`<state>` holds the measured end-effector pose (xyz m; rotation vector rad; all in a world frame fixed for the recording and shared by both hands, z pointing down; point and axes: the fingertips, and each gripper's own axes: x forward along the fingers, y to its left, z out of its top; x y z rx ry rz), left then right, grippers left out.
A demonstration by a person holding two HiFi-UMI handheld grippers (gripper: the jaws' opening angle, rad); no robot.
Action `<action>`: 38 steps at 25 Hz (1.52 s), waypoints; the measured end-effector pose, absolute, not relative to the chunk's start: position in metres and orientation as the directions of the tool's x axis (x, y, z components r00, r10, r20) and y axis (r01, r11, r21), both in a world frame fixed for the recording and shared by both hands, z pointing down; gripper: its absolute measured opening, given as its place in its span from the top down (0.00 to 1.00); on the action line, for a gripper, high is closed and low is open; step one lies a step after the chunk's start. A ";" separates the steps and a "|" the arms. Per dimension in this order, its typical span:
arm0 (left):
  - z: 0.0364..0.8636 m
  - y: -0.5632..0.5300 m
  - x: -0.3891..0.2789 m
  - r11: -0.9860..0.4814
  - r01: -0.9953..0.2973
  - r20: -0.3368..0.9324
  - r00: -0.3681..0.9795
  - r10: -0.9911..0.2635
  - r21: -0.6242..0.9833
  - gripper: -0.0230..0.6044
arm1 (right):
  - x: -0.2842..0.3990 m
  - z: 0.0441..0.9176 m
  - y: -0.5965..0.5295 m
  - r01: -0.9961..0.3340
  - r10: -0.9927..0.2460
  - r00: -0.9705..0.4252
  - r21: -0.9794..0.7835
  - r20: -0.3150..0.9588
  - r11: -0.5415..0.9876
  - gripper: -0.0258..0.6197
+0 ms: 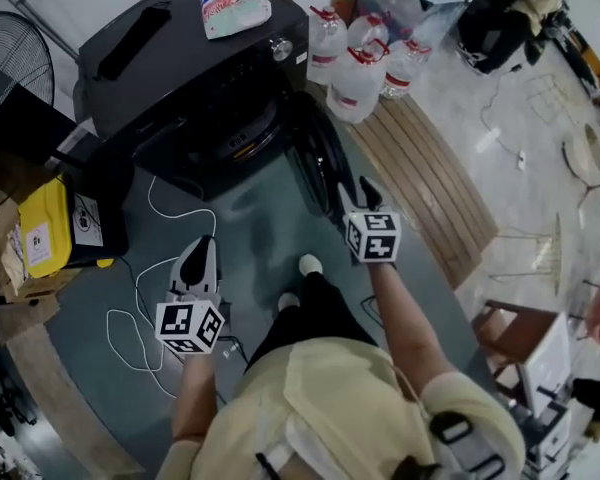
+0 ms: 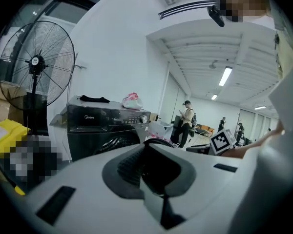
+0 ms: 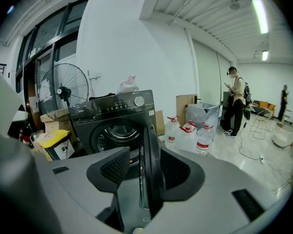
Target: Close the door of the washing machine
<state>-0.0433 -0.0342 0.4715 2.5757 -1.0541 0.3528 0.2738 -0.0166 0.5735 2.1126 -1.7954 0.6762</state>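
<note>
Grey floor: white cable, water bottles beside the open door.

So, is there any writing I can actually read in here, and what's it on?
"Midea": on the washing machine, front panel, seen in the left gripper view.
Print on the bag atop it: too blurred.
Labels on the water bottles: too small.
Label on the yellow box: too small.
</note>
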 end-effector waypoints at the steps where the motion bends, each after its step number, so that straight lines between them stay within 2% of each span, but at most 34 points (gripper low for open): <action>1: 0.471 -0.040 -0.042 -0.663 -0.720 0.350 0.686 -0.638 0.206 0.95 | 0.273 0.578 -0.024 -0.981 -0.842 0.103 -0.086 0.530 -0.175 0.69; 13: 0.477 -0.074 -0.044 -0.566 -0.802 0.374 0.592 -0.713 0.191 0.95 | 0.247 0.630 -0.087 -0.984 -0.798 -0.038 -0.160 0.602 -0.074 0.69; 22: 0.483 -0.079 -0.064 -0.475 -0.858 0.398 0.513 -0.761 0.198 0.95 | 0.207 0.636 -0.112 -0.981 -0.783 -0.141 -0.193 0.606 0.027 0.70; 25: 0.485 -0.079 -0.068 -0.447 -0.872 0.400 0.490 -0.775 0.201 0.95 | 0.195 0.637 -0.118 -0.979 -0.771 -0.165 -0.199 0.615 0.050 0.73; 38: 0.483 -0.075 -0.079 -0.317 -0.931 0.395 0.365 -0.843 0.181 0.95 | 0.163 0.638 -0.136 -0.964 -0.741 -0.194 -0.264 0.643 0.023 0.73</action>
